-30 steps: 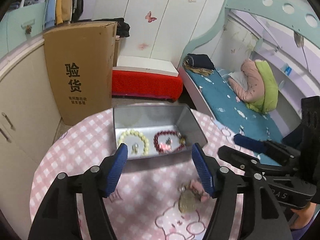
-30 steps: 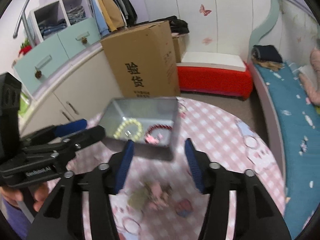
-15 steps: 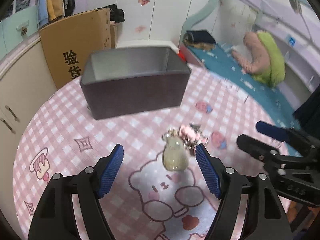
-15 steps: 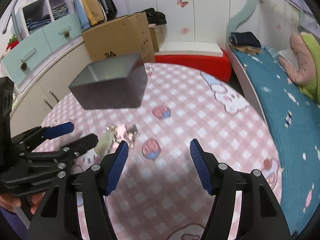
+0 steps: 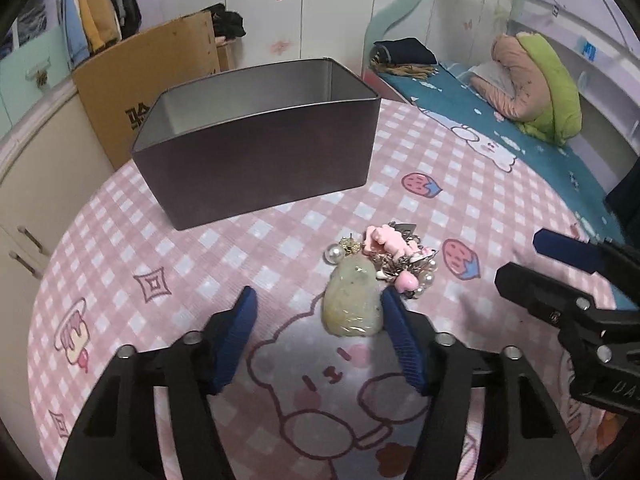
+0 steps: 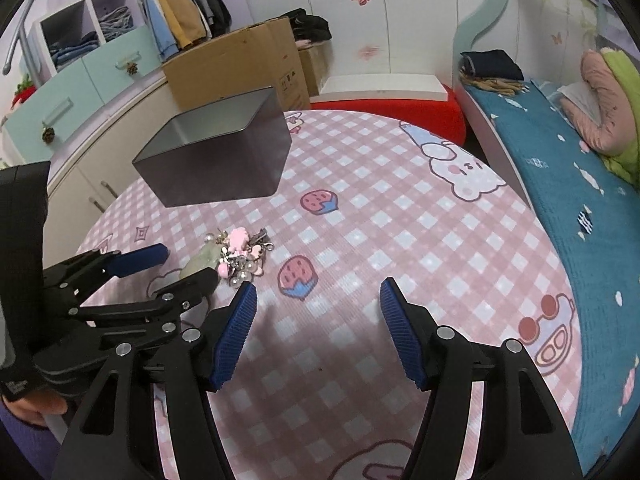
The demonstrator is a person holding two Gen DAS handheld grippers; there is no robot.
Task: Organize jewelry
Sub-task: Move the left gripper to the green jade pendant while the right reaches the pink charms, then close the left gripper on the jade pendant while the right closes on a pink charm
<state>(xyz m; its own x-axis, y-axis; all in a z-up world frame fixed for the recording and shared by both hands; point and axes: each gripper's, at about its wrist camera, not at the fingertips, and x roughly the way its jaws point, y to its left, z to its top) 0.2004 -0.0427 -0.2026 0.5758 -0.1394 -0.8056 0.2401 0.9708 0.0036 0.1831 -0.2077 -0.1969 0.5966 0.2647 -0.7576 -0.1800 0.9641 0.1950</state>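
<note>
A dark metal box [image 5: 256, 148] stands open-topped on the pink checked tablecloth [image 5: 200, 264]; its inside is hidden from here. A jewelry pile lies in front of it: a pale green jade pendant [image 5: 351, 304], pink charms [image 5: 386, 240], pearls and metal clasps. My left gripper [image 5: 318, 320] is open low over the cloth, its right finger beside the pendant. My right gripper [image 6: 318, 308] is open and empty, right of the pile [image 6: 236, 256]. The box [image 6: 216, 156] shows at the upper left of the right wrist view.
The table is round, with its edge near a teal bed [image 6: 560, 152] on the right and white cabinets [image 5: 24, 184] on the left. A cardboard carton [image 5: 148, 76] stands behind the box. The right gripper shows at the right of the left wrist view [image 5: 560, 272].
Both grippers have come down and closer to the table. The box's inside with the bracelets has dropped out of sight. The left gripper now reaches the pendant.
</note>
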